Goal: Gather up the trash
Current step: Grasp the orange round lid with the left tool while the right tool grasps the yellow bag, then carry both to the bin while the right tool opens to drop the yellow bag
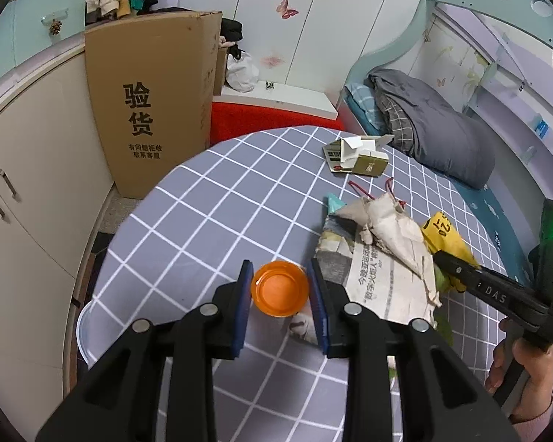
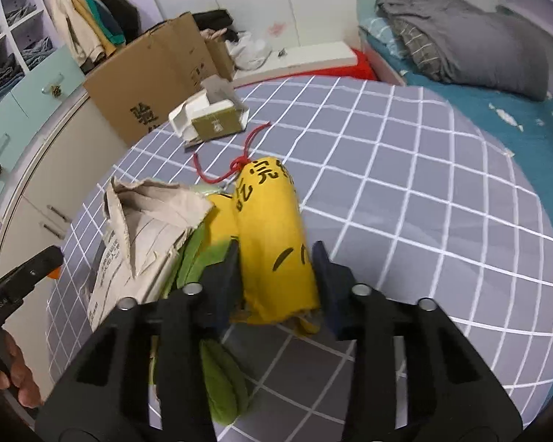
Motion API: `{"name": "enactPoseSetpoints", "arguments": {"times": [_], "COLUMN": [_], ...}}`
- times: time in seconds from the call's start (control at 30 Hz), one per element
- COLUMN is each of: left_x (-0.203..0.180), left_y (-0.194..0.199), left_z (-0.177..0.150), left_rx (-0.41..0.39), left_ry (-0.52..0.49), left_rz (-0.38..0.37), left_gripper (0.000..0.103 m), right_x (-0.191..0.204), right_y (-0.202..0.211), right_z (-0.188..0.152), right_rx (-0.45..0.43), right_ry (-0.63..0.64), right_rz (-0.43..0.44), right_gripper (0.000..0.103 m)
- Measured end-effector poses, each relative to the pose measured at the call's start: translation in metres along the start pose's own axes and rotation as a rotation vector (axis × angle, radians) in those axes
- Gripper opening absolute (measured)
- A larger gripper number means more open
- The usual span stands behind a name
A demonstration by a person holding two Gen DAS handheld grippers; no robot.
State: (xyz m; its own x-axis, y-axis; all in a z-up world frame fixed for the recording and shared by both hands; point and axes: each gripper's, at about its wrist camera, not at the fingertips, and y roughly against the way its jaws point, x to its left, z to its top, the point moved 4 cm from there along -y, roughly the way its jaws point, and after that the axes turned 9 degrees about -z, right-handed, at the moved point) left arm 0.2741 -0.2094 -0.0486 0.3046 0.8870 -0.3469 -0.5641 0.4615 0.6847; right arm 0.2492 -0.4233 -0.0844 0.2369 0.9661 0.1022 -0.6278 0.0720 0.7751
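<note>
On the grey checked tablecloth (image 1: pixel 202 213) a small orange plastic cup (image 1: pixel 279 289) sits between the blue pads of my left gripper (image 1: pixel 278 269), which press on both its sides. To its right lies crumpled newspaper (image 1: pixel 383 258). In the right wrist view my right gripper (image 2: pixel 276 246) is shut on a rolled yellow bag (image 2: pixel 269 213) with black characters and a red cord (image 2: pixel 239 162). The bag lies against the newspaper (image 2: pixel 143 228) and over green material (image 2: pixel 221 386). A torn white and olive carton (image 1: pixel 361 154) lies farther back on the cloth.
A tall cardboard box (image 1: pixel 147 103) stands on the floor behind the table's left side, next to cream cupboards (image 1: pixel 37 184). A bed with a grey quilt (image 1: pixel 442 129) runs along the right. A pale basin (image 1: pixel 86 331) shows below the table's left edge.
</note>
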Motion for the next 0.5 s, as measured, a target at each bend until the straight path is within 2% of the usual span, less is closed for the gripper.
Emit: {"name": "enactPoseSetpoints", "arguments": {"times": [0.2,0.3,0.4,0.5], "left_x": [0.012,0.019,0.027,0.040], "left_y": [0.015,0.025,0.036,0.049], "left_z": [-0.001,-0.001,-0.001,0.000], "left_rx": [-0.026,-0.044,-0.067,-0.095], "left_ry": [0.012,0.025,0.042,0.059], "left_rz": [0.007,0.004,0.004,0.012], "left_gripper": [0.029,0.029,0.029,0.029], "right_x": [-0.013,-0.013,-0.003,0.021], "right_y": [0.031,0.052,0.075,0.091], "right_z": [0.007,0.013,0.019,0.024], "right_rx": [-0.124,-0.194,-0.277,-0.317], "right_ry": [0.015,0.026,0.042,0.068], "right_rz": [-0.177,-0.237,-0.271,-0.224], "right_gripper": [0.030,0.030,0.030,0.030]}}
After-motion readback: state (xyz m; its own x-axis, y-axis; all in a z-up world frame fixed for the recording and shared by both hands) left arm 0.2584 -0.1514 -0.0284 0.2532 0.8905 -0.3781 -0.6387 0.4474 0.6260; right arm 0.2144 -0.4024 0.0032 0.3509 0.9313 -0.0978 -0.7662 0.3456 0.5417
